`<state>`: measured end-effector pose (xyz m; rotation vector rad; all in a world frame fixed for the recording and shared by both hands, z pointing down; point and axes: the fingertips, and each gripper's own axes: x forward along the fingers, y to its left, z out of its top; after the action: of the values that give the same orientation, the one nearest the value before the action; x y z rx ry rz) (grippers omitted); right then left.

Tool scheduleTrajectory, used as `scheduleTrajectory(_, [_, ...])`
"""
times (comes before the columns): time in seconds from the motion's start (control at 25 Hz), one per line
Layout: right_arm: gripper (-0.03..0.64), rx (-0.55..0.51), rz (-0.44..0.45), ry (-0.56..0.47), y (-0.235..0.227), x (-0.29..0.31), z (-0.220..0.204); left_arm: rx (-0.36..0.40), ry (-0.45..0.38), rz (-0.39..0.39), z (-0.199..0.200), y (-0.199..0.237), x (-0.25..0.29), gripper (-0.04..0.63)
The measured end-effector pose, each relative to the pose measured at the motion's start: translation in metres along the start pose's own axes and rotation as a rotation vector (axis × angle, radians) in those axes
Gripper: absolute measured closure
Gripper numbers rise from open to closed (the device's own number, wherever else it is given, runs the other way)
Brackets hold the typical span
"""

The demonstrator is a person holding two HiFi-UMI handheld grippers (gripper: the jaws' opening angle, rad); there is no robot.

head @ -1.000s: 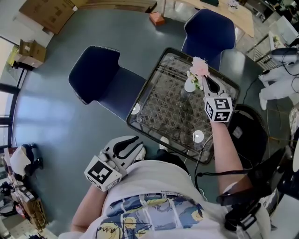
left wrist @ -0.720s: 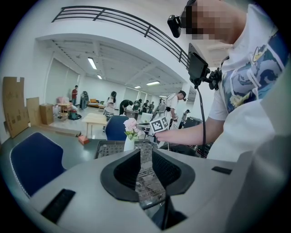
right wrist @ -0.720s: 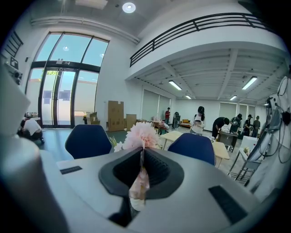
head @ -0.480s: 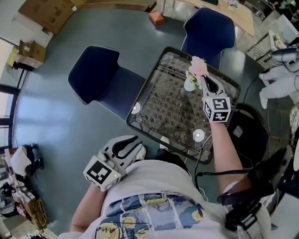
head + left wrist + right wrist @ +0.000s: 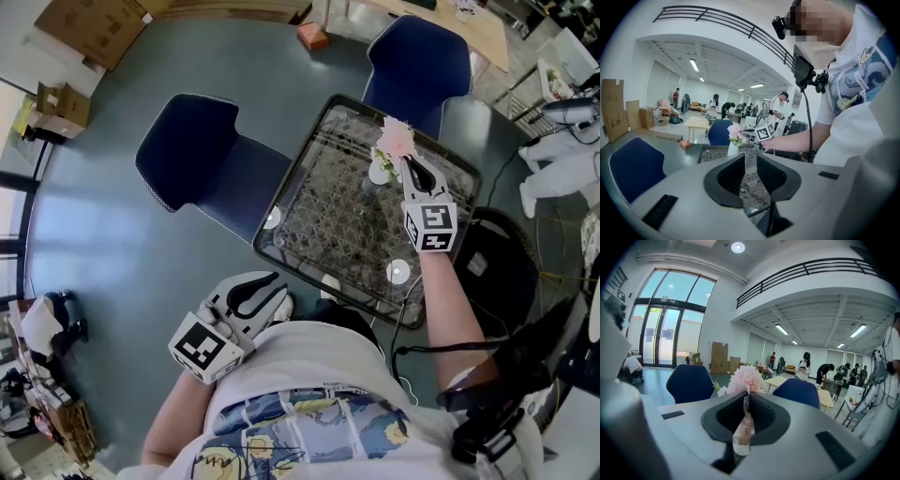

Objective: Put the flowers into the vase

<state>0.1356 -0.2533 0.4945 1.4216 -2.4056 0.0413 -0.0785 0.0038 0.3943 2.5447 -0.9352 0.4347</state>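
While right arm [image 5: 448,300] extends, right tongs [image 5: 405,165] pinching flowers [image 5: 397,138]

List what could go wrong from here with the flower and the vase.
1. The right claw is shut on the pink flower just under the bloom; the stem below could miss the neck of the white vase.
2. The vase looks small and stands free on the glass table; a nudge from the claw might tip it.
3. The left claw is open near the person, not steadying anything.
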Motion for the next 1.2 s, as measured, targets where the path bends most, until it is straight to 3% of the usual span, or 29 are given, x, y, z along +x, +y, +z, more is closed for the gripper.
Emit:
scheduleTrajectory(0.48, [0.594,-0.057,-0.004,-0.002,0.012,-0.001,0.000,0.005,-0.007,-0.015,0.002,0.003,0.001,0.531])
scheduleTrajectory(1.2, [0.517,-0.054,0.006,0.007,0.029,-0.012,0.003,0.010,-0.021,-0.043,0.000,0.001,-0.015,0.531])
